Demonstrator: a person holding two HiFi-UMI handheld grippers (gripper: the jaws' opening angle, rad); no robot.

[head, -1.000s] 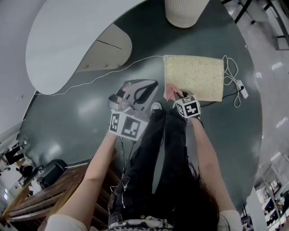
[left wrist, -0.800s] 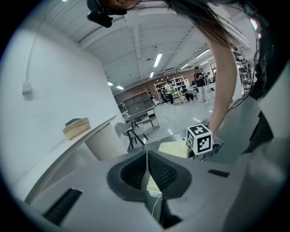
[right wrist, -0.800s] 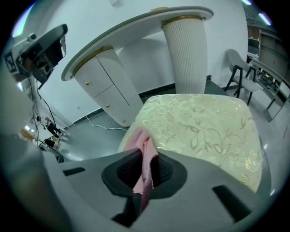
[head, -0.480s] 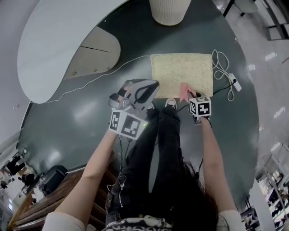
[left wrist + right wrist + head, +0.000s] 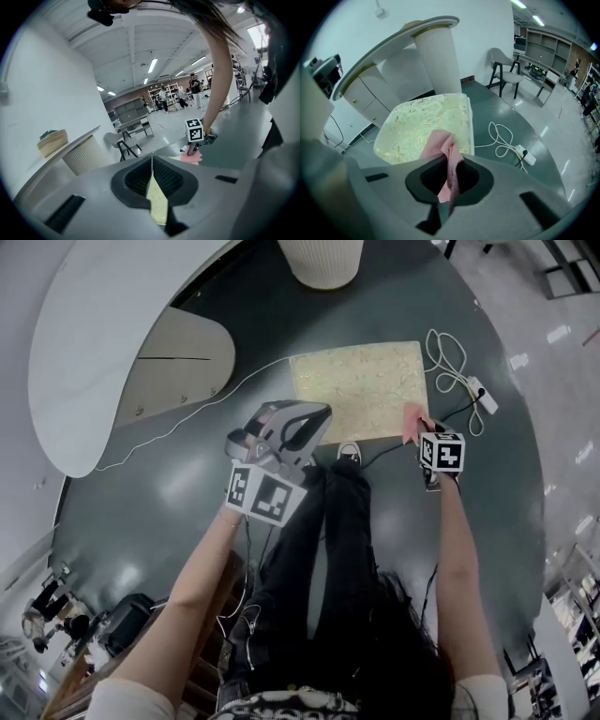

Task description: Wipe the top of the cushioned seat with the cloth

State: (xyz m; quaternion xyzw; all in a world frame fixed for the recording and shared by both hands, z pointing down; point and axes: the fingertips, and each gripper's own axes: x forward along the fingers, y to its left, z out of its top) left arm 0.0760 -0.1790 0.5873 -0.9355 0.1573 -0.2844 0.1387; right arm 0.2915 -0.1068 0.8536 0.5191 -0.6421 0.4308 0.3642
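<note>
Swept crumpled pink cloth (image 5: 439, 143) rightward, pinched tight in right hand-held gripper (image 5: 449, 177); pale yellow patterned cushioned seat (image 5: 419, 117) mostly ahead-left, probably unwiped. Left hand-held gripper (image 5: 152, 174) closed, empty.

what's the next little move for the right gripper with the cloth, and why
Probably push the right gripper forward, away from the person, along the cushioned seat with the pink cloth kept down on it. The jaws are clamped on the cloth, and it sits only at the seat's near right corner, so nearly all of the top lies ahead and to the left.
</note>
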